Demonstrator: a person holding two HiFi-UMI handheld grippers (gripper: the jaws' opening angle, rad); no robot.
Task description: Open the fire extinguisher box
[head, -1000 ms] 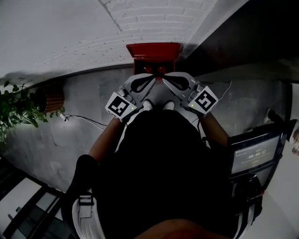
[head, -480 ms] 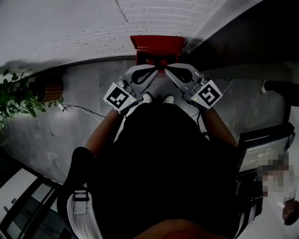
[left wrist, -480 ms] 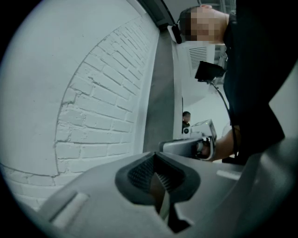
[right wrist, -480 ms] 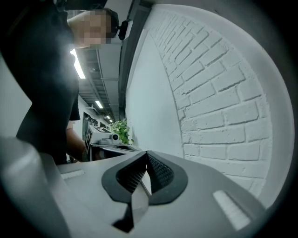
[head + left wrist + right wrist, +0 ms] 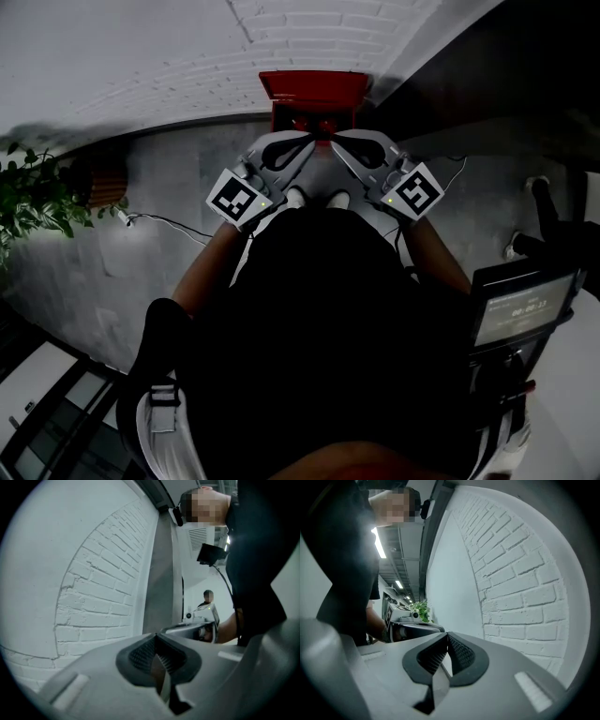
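While held out above the person's white shoes (image 5: pixel 296 198), the left tongs (image 5: pixel 310 146) and right tongs (image 5: pixel 335 145) are each closed on nothing, tips nearly meeting. Just beyond them is the red fire extinguisher box (image 5: pixel 314 86), on the grey floor (image 5: pixel 169 187) against the white brick wall (image 5: pixel 309 37).

rough painted brick wall (image 5: pixel 141 56); smooth metal box (image 5: pixel 314 86); matt concrete floor (image 5: pixel 169 187).

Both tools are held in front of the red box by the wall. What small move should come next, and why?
Probably lower the right tool toward the red box and part its jaws. Its jaws and those of the left tool are together on nothing, and neither tool's view shows the box, so nothing can grip it yet.
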